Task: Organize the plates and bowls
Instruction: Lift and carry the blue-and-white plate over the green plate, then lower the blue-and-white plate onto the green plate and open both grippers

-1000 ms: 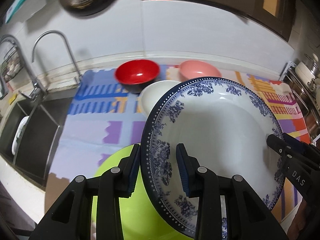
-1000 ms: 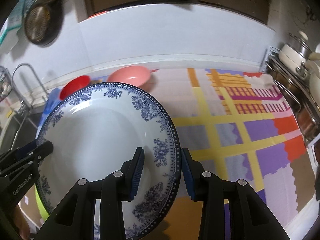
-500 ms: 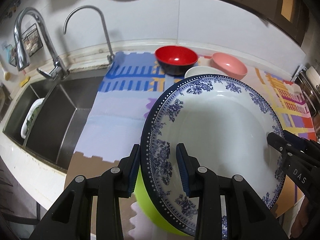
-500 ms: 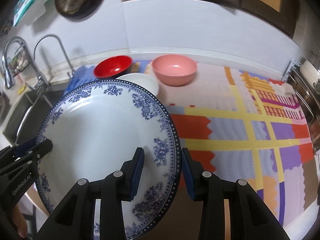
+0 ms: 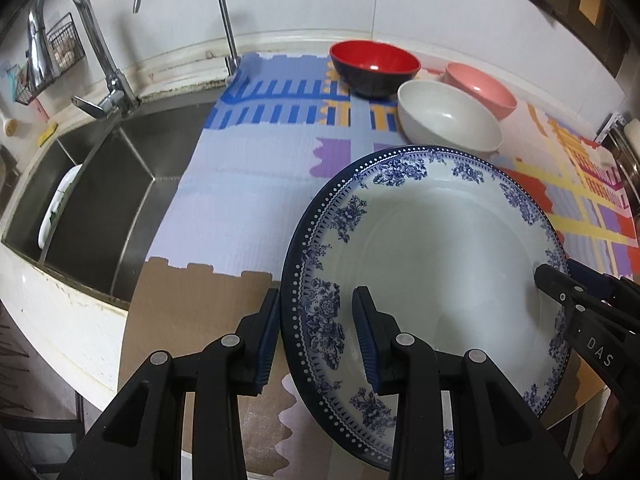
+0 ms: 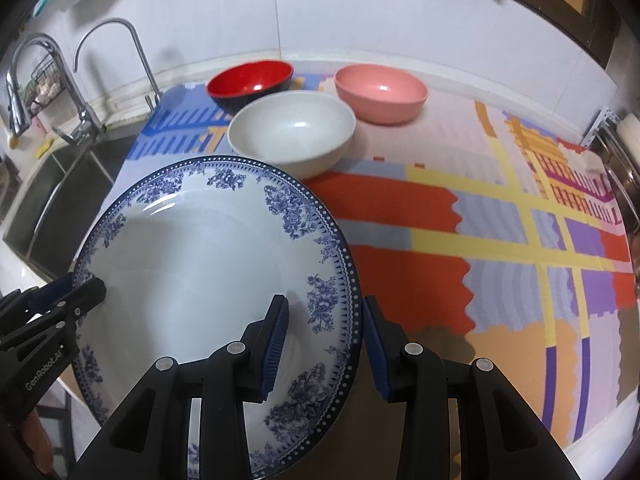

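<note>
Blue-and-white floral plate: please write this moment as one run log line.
blue-and-white floral ceramic plate | left gripper: grips rim | right gripper: grips opposite rim | above patterned mat

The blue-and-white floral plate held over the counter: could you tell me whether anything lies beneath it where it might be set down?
Nothing visible does. Both the left gripper and the right gripper clamp the plate by opposite rims. The mat around it is bare; the white bowl sits just beyond its far rim. What lies directly under the plate is hidden.
</note>
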`<action>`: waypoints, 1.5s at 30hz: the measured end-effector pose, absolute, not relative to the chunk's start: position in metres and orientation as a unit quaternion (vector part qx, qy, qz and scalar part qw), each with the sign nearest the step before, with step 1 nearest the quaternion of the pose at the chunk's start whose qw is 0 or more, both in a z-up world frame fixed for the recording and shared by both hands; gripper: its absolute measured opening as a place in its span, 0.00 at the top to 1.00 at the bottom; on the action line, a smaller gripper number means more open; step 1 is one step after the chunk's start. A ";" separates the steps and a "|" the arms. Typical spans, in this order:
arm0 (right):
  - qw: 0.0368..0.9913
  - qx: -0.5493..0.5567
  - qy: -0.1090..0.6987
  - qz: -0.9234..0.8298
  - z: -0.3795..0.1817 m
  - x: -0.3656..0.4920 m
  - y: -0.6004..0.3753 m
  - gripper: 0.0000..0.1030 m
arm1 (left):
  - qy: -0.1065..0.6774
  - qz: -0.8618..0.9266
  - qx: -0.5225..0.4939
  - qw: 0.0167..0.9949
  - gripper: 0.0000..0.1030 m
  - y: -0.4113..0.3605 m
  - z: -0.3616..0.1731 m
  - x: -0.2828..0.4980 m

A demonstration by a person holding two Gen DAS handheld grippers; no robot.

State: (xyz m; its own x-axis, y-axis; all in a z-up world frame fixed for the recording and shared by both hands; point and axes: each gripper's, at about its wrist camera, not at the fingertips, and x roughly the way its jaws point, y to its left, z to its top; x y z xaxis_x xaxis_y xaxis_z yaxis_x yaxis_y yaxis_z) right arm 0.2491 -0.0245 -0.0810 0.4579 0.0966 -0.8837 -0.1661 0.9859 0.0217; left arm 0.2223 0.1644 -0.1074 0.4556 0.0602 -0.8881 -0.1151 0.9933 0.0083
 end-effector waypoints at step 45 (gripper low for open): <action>0.849 -0.026 0.521 0.086 -0.094 0.260 -0.028 0.56 | 0.505 0.038 -0.008 0.862 0.48 0.155 -0.109 0.240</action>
